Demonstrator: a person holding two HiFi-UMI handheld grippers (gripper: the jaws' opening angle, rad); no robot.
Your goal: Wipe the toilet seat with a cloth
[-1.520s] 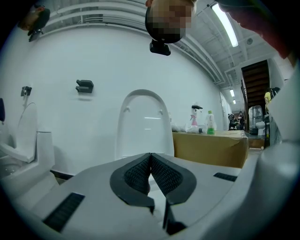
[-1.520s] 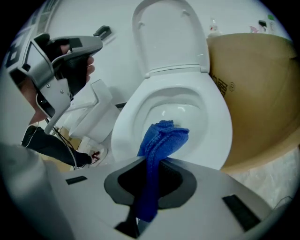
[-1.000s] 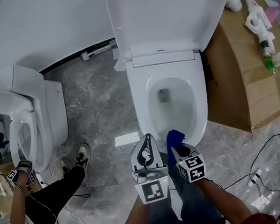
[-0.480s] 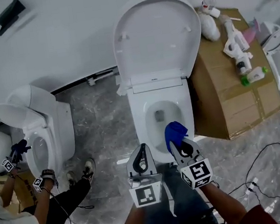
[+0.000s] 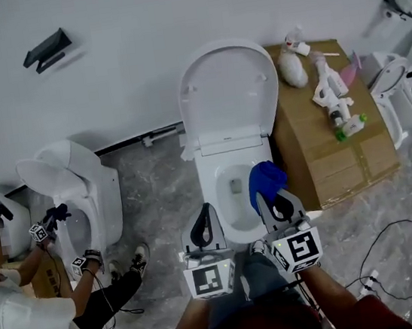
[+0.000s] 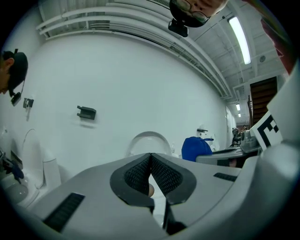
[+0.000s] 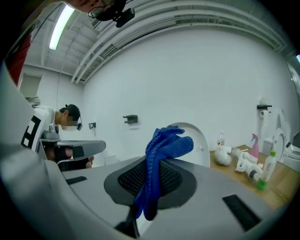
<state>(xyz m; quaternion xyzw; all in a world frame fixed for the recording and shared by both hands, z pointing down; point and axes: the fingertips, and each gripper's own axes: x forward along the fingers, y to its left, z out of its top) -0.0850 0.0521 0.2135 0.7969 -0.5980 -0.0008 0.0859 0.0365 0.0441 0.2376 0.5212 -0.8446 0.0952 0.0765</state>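
gripping the cloth (image 5: 266, 177), right tool (image 5: 271, 198) hangs near the toilet rim (image 5: 240, 233).

Floor notes: I see grey stone floor (image 5: 157, 197). Toilet (image 5: 210, 186) centre, second toilet (image 5: 105, 204) left, cardboard box (image 5: 327, 158) right, cables (image 5: 370, 280) near right.
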